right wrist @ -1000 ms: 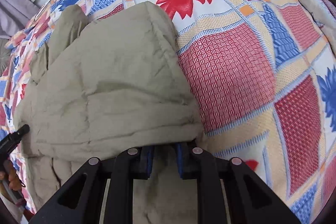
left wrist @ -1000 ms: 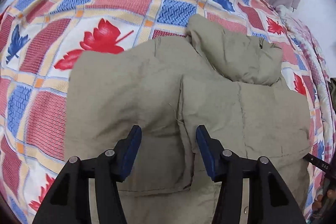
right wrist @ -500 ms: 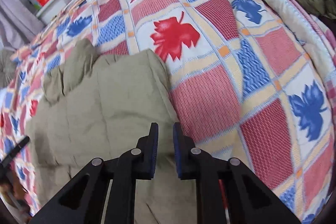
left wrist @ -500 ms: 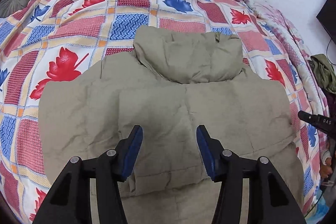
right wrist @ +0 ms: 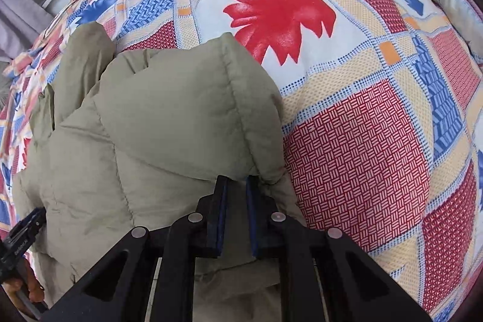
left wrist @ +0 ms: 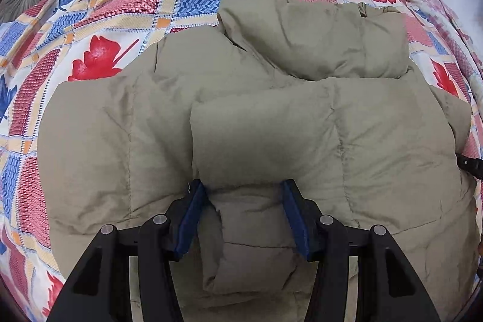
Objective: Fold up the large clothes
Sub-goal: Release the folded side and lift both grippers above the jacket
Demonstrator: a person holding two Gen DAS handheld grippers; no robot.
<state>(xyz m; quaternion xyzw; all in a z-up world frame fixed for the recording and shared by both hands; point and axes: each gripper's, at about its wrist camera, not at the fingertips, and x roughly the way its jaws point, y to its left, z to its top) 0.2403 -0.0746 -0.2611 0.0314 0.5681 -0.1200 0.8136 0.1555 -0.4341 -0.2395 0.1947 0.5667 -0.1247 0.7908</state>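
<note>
Now the khaki jacket point(left wrist: 271, 125) bulges between the left claw point(left wrist: 243, 189) pads.

Both hand-held grippers dropped back onto the jacket point(left wrist: 271, 141).

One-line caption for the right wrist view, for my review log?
Right claw, nearly closed, meets the edge of a folded khaki puffer jacket lying on a leaf-patterned quilt.

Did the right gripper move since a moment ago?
Yes. The right gripper has come down toward the jacket: its fingertips now touch the puffy edge, and the red leaf on the bedspread looks nearer.
</note>
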